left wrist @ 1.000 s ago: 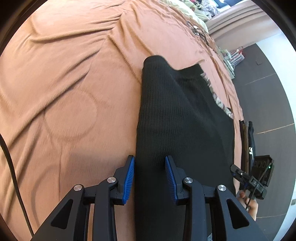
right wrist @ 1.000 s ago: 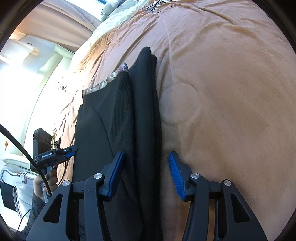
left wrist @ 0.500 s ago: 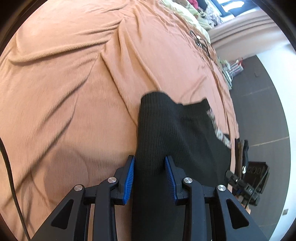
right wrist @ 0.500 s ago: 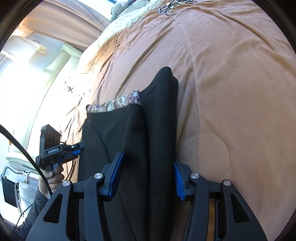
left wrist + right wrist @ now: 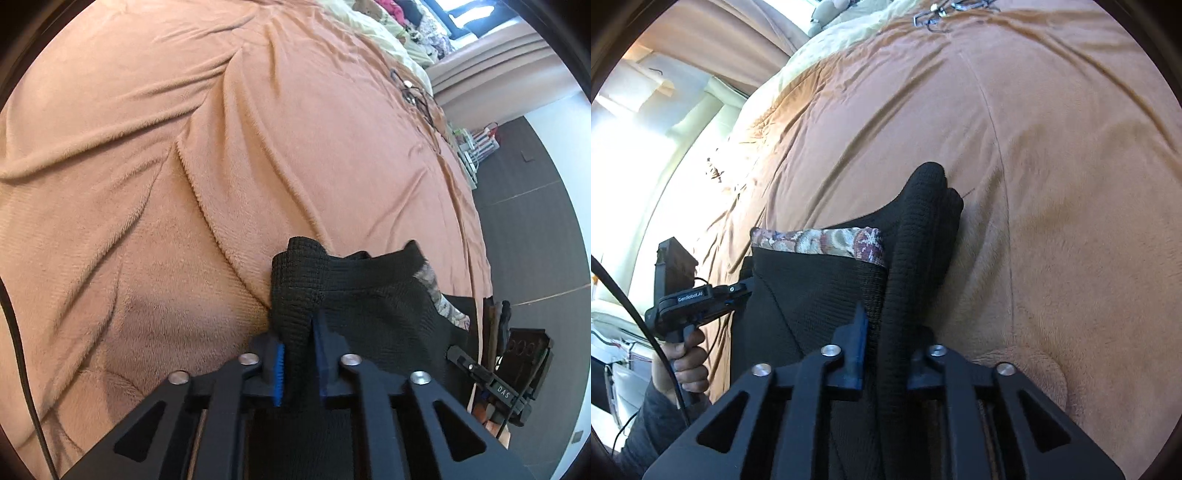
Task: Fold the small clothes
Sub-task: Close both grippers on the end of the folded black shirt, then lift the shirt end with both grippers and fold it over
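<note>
Both grippers pinch the black knit garment (image 5: 369, 306) for a fold.
Left gripper (image 5: 299, 363) and right gripper (image 5: 886, 350) jaws are closing on its edges, fabric bunched between them; it lies on the bed's brown blanket (image 5: 184, 166) ahead. Next, likely an even lift-over.

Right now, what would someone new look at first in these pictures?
First, the black knitted garment bunched low in the middle on the big orange blanket. The left tool and right tool are each closing on one of its rolled edges. A flowery trim along its edge also stands out.
</note>
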A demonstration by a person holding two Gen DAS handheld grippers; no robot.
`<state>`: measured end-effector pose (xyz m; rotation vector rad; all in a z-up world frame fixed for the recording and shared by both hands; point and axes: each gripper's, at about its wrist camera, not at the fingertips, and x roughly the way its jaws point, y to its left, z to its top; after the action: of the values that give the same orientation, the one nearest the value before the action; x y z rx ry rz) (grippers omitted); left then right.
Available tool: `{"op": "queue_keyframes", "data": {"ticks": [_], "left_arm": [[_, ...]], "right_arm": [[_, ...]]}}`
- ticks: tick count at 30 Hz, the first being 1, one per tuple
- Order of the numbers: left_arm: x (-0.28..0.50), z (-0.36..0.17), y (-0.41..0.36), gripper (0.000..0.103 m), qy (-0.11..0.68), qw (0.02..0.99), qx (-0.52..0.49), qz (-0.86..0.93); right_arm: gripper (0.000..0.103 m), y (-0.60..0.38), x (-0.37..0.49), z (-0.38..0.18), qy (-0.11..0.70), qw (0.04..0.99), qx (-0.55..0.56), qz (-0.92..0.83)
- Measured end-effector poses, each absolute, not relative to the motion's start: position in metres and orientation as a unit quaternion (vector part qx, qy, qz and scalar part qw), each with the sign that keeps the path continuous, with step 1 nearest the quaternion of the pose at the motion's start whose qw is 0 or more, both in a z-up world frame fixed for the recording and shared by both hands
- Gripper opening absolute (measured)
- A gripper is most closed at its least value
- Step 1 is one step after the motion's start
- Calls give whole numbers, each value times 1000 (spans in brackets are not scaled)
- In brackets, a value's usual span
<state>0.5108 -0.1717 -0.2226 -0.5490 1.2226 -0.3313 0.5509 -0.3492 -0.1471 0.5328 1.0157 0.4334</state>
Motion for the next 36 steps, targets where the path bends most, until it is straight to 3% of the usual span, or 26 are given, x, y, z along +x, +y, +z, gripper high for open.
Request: {"op": "queue_keyframes", "data": {"ticks": [22, 36], "left_arm": [[445, -120, -133, 5, 481, 811, -279, -183], [382, -23, -74, 5, 395, 854, -293, -170]], "right_arm": [[7, -322, 449, -36, 378, 881, 177, 224], [7, -284, 364, 45, 304, 901, 129, 283]]}}
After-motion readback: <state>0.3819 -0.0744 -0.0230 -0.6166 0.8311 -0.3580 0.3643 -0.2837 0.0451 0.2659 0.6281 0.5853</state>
